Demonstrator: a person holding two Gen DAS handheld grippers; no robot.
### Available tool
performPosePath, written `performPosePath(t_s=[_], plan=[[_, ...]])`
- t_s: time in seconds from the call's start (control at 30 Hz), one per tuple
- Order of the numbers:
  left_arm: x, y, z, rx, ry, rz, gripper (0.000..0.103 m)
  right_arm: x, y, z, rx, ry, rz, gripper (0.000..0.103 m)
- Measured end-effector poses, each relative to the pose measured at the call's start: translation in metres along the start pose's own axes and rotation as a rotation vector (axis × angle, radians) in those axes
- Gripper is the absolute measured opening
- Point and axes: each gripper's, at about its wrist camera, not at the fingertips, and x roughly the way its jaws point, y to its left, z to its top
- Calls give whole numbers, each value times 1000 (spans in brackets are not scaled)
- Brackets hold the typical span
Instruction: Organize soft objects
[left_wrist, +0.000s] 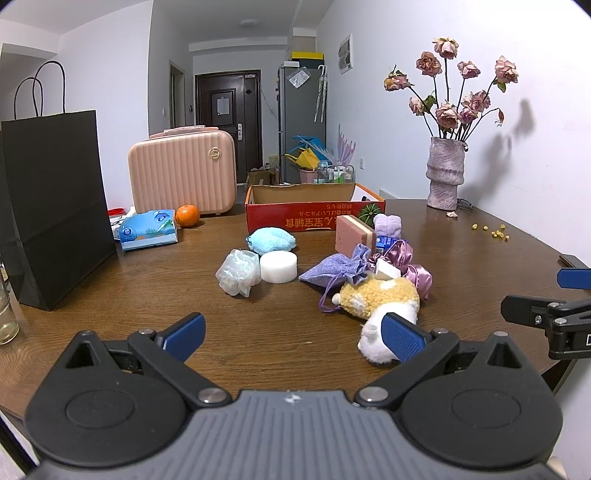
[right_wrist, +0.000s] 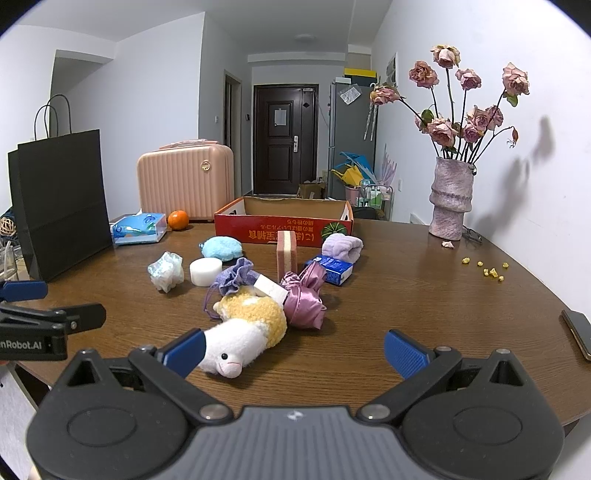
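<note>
light: bright, even, overhead | shadows: flower shadows on wall | focus: sharp | edges: fisheye-bent, dark corners

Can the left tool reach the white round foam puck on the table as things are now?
Probably yes. The left tool is open and empty, and bare brown wooden table lies between it and the white round foam puck. A crumpled clear plastic bag touches the puck's left side and may get nudged.
</note>
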Motion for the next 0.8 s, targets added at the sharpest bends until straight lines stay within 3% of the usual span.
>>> performPosePath(t_s=[0.8], plan=[[0, 1, -2, -4, 5, 0, 103, 0, 1, 0, -4, 3, 0, 103]])
